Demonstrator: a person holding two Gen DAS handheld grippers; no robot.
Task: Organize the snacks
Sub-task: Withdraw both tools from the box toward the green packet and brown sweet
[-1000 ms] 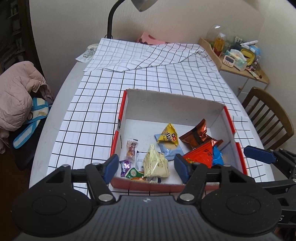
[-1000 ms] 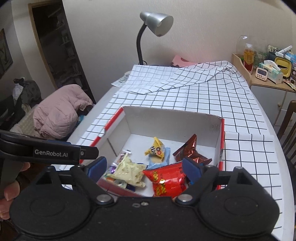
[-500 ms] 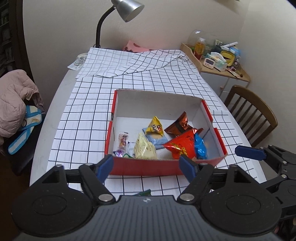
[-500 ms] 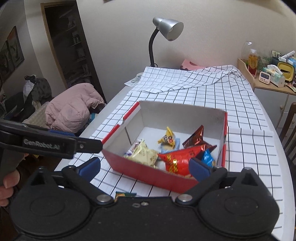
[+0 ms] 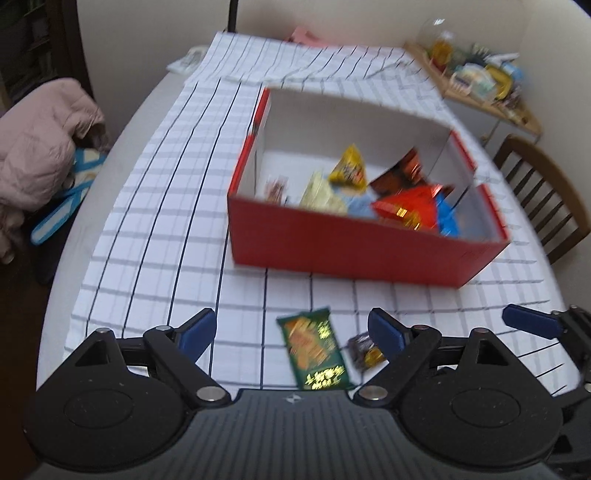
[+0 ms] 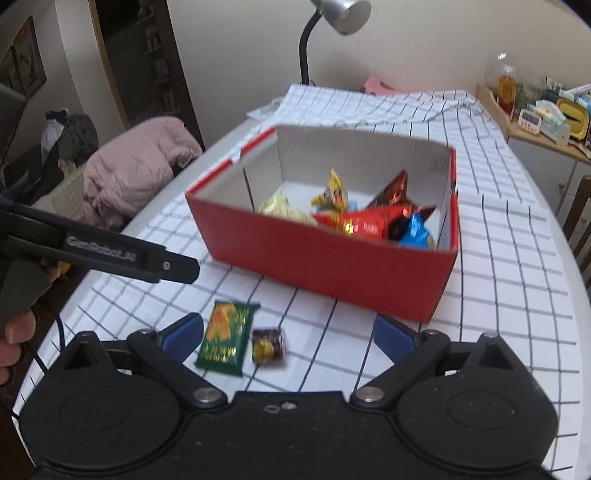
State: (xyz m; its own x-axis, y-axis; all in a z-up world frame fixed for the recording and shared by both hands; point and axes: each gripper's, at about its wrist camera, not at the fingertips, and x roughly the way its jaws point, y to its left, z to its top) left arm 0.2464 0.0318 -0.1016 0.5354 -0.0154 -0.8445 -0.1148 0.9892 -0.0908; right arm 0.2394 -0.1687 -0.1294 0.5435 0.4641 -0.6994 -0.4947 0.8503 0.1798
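Jaws of both the left gripper [image 5: 291, 332] and right gripper [image 6: 288, 332] stand apart, empty, above a flat green snack packet [image 6: 226, 338] and a small dark brown candy [image 6: 269, 346] lying before the red cardboard box [image 6: 325, 266].

From my remote station, I see a rounded white table [image 6: 576, 280] draped with a white cloth crossed by black grid lines [image 6: 498, 229], bunched into folds at its far end. Directly on the cloth stands an open red cardboard box with a white interior [image 6: 332, 266], with snack packets inside. Just in front of its near wall lie a flat dark green snack packet with gold print [image 6: 226, 338] and, beside it on its right, a small dark brown wrapped candy [image 6: 269, 346]. A grey gooseneck desk lamp [image 6: 332, 22] rises at the far edge.
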